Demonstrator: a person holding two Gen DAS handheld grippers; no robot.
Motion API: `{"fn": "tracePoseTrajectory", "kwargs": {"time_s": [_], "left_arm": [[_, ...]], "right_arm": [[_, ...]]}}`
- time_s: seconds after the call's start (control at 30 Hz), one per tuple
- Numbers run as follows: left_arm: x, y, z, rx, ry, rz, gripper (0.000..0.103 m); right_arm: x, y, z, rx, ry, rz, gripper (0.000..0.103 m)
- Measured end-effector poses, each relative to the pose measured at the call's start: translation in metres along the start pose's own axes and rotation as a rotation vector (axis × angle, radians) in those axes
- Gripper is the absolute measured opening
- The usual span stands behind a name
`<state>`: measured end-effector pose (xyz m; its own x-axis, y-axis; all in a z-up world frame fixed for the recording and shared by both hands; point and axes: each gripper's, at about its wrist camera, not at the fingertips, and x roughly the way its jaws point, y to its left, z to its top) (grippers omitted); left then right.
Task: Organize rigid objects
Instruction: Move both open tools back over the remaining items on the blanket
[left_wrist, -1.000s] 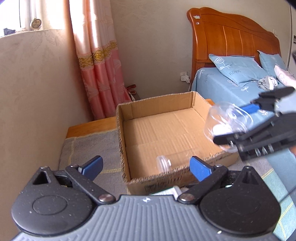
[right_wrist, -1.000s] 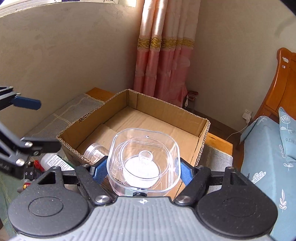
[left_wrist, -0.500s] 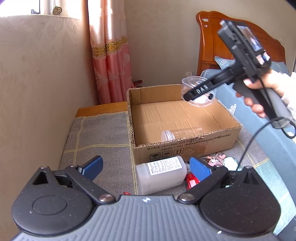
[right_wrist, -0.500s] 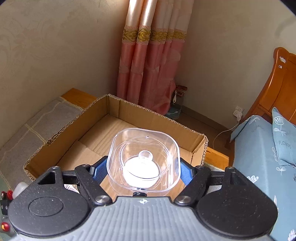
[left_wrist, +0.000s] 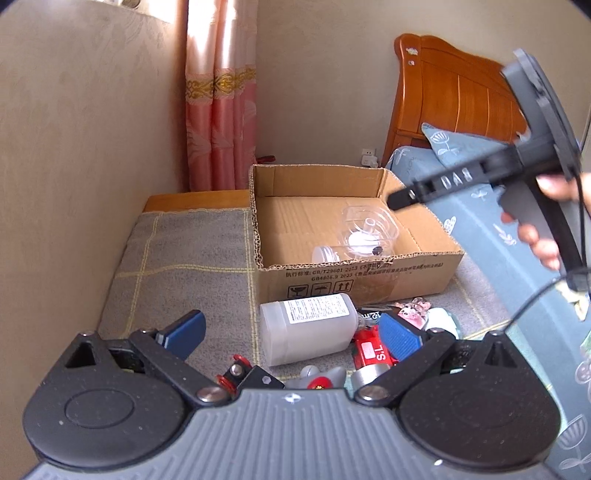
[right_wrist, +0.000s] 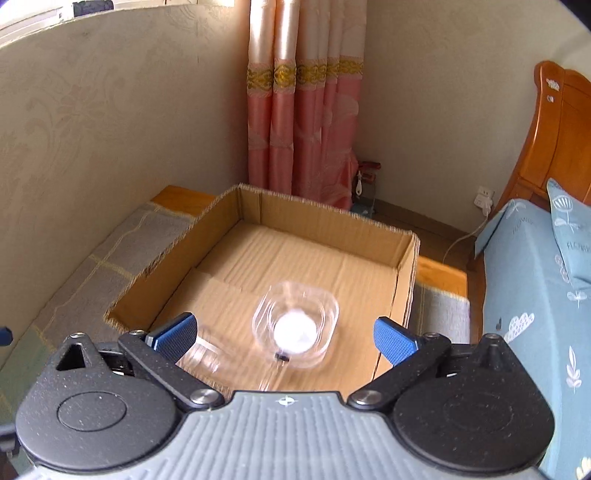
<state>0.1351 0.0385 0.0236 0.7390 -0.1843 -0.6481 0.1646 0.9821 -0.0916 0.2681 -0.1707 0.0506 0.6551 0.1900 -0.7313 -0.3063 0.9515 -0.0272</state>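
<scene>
Our right hand-held gripper (right_wrist: 284, 338) just spread wide, nothing between its pads. The clear dish (right_wrist: 295, 325) lies in the box (right_wrist: 332, 225) below it. Left hand-held gripper (left_wrist: 291, 332) is spread too.

The cardboard box (left_wrist: 354, 280) carries black print on its near outer wall. One line reads roughly "GB/T29601 2013" after some Chinese characters, and a line beneath it reads about "GB4806.9 2023", though the small type is soft and the digits are uncertain. Under these lines sit three square handling symbols, the last one showing two upward arrows.

The right gripper (left_wrist: 397, 199) shows pale letters "DAS" on its black finger bar.

The white plastic bottle (left_wrist: 308, 328) lying on its side has a white label with fine print too small to read.

The red object (left_wrist: 371, 349) just beside the bottle bears a white patch with what looks like "S.L" seen upside down.
</scene>
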Motion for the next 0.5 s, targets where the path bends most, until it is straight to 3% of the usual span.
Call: {"fn": "tracePoseTrajectory", "kwargs": {"time_s": [0.23, 0.5], "left_arm": [[-0.009, 0.011, -0.014, -0.023, -0.004, 0.044, 0.100], [-0.005, 0.014, -0.045, -0.021, 0.033, 0.007, 0.100]], "right_arm": [[-0.021, 0.008, -0.040, 0.010, 0.010, -0.020, 0.103], [-0.038, 0.014, -0.097, 0.046, -0.012, -0.035, 0.103]]}}
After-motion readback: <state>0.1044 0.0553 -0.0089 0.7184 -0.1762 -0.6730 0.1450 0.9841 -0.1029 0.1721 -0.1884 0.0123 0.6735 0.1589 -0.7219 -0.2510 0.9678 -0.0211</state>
